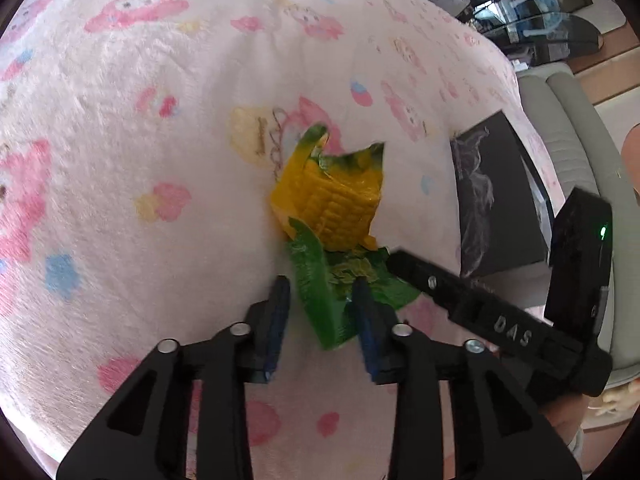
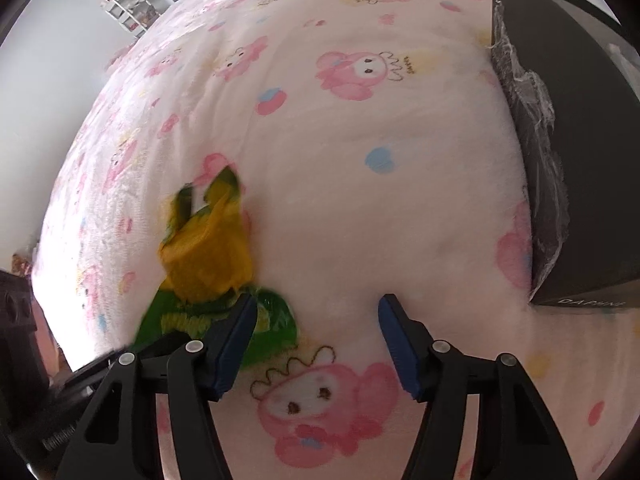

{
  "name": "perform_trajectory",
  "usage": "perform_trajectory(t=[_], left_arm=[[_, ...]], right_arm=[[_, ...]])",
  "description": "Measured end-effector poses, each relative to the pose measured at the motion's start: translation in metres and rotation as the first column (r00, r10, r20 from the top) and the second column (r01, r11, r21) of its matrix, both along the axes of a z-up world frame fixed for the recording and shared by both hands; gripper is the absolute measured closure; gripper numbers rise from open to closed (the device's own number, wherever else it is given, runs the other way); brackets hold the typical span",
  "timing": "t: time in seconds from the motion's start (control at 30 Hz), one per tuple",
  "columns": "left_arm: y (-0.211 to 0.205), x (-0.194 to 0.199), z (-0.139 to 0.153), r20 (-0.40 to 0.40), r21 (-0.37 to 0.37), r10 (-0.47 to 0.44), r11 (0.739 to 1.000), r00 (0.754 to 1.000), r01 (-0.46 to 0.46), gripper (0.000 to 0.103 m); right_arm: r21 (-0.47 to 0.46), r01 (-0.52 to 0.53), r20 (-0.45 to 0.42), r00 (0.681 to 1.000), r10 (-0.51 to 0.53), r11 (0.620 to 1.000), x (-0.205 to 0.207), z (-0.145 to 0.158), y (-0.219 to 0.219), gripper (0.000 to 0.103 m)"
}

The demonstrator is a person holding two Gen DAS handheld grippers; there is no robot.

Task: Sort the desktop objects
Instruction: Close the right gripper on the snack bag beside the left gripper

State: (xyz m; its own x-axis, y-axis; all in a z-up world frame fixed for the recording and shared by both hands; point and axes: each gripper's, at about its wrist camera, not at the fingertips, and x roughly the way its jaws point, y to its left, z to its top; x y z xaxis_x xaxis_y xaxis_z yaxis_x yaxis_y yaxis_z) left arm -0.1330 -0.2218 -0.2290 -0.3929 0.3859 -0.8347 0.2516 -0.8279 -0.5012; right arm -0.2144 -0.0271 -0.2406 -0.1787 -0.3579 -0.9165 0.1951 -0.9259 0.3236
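A yellow and green corn-print snack bag [image 1: 332, 216] lies on the pink cartoon-print blanket [image 1: 120, 160]. My left gripper [image 1: 322, 292] has its blue-padded fingers around the bag's green lower end, one finger on each side, partly closed; whether they pinch it is unclear. The same bag [image 2: 208, 256] shows at the left of the right wrist view, blurred. My right gripper [image 2: 318, 312] is open and empty over bare blanket, its left finger [image 2: 236, 332] overlapping the bag's green edge. The right gripper's body [image 1: 500, 320] shows just right of the bag.
A black box [image 2: 580, 140] with torn clear film stands on the blanket at the right; it also shows in the left wrist view [image 1: 496, 204]. A grey padded chair [image 1: 576, 148] sits beyond the blanket's right edge. A white shelf [image 2: 128, 8] stands far back left.
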Motion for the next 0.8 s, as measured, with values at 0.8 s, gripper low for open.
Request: perform_trajectory(t=[0.8], left_arm=[[0.006,-0.006,-0.005,-0.009,-0.044,-0.006,0.999,1.0,0.005,0.093]], right_arm=[[-0.143,-0.118,0.008,0.993,0.12,0.983,0.006,-0.006,-0.027,0.078]])
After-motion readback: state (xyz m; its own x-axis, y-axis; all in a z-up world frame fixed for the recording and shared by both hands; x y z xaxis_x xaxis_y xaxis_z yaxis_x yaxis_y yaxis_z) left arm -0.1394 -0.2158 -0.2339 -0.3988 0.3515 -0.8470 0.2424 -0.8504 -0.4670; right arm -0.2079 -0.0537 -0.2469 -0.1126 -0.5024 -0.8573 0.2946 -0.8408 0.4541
